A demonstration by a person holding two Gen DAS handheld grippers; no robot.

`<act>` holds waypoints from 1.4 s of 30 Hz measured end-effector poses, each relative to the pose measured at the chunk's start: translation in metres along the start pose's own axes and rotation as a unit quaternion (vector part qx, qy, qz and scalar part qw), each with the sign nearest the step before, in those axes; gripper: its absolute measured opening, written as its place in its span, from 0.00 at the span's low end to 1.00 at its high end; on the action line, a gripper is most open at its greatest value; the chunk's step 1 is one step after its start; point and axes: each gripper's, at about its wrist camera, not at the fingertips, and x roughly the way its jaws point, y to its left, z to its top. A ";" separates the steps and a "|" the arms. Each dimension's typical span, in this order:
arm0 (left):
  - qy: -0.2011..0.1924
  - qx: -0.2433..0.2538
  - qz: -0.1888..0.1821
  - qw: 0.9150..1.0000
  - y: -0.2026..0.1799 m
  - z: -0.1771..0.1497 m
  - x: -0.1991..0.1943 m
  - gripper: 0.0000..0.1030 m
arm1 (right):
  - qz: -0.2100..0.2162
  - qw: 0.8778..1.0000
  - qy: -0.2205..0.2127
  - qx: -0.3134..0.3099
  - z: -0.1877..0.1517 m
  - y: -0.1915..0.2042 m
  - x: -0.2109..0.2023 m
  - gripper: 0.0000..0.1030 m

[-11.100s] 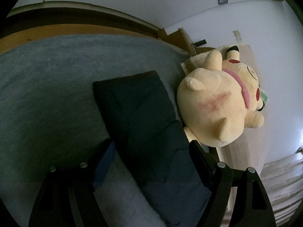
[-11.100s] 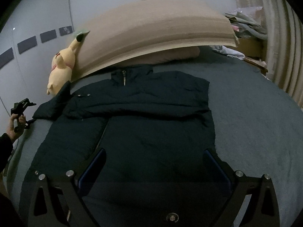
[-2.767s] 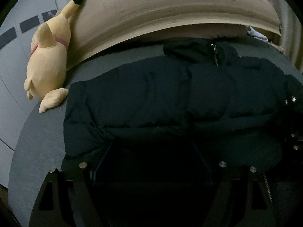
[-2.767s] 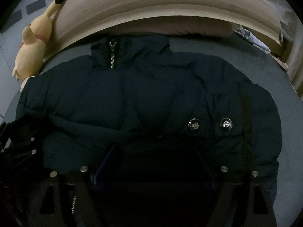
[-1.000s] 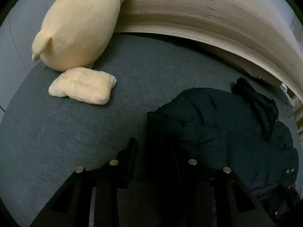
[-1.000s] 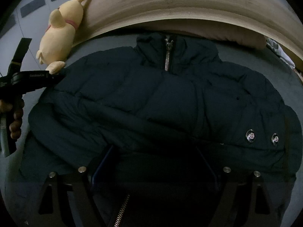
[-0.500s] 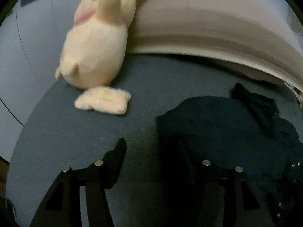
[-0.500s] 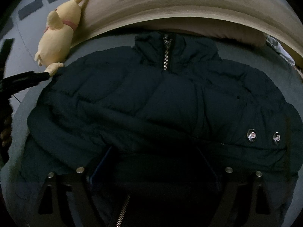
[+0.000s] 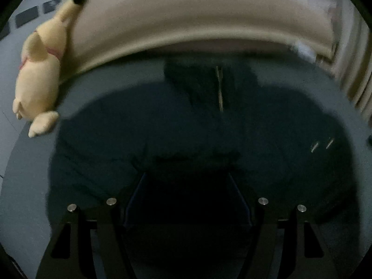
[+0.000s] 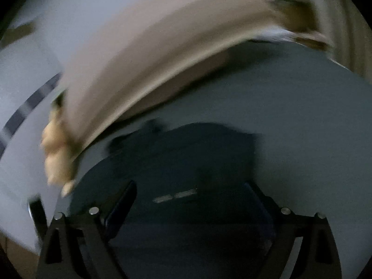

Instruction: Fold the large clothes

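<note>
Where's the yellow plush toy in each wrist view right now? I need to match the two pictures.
Left wrist: plush toy at the far left edge, leaning on the headboard.
Right wrist: plush toy, blurred, at lower left, below the headboard's left end.
Shared landmark: the dark jacket on the bed.

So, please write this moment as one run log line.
stage: jacket folded on bed | left gripper: open, opening | right gripper: open, opening | held: nothing
</note>
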 end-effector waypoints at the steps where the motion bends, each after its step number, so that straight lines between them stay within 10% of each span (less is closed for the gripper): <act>1: -0.009 0.004 0.006 1.000 -0.002 -0.002 0.001 0.70 | 0.001 1.000 0.011 0.016 0.004 -0.014 0.005 0.92; 9: -0.009 0.009 0.010 1.000 -0.003 -0.011 0.005 0.73 | 0.013 0.996 0.056 0.061 0.028 -0.058 0.065 0.81; 10: -0.011 0.009 0.010 1.000 -0.001 -0.011 0.007 0.73 | 0.019 0.996 0.065 0.066 0.029 -0.057 0.073 0.68; 11: -0.015 0.007 0.010 1.000 -0.001 -0.012 0.007 0.73 | 0.031 0.994 0.080 0.067 0.030 -0.055 0.082 0.26; 14: -0.019 0.006 0.007 1.000 -0.001 -0.009 0.015 0.74 | 0.018 0.997 0.076 0.024 0.033 -0.033 0.085 0.15; 18: -0.025 0.005 0.007 1.000 -0.002 -0.010 0.015 0.74 | -0.028 0.995 0.095 -0.009 0.030 -0.026 0.101 0.17; 25: -0.026 0.005 0.009 1.000 -0.003 -0.010 0.015 0.74 | -0.085 0.995 0.033 -0.046 0.027 -0.007 0.058 0.50; 30: -0.031 0.003 0.009 0.999 -0.003 -0.012 0.015 0.75 | -0.045 0.994 0.005 -0.102 0.008 0.027 0.019 0.51; 35: -0.039 -0.002 0.006 0.999 -0.001 -0.015 0.014 0.75 | -0.087 0.981 0.133 -0.110 -0.024 0.011 0.071 0.56; 40: -0.047 -0.010 -0.004 0.999 0.003 -0.016 0.014 0.76 | -0.100 0.983 0.049 -0.143 -0.001 0.052 0.041 0.58; 42: -0.052 -0.014 -0.009 0.998 0.005 -0.018 0.014 0.76 | -0.074 0.984 0.027 -0.160 0.005 0.084 0.040 0.76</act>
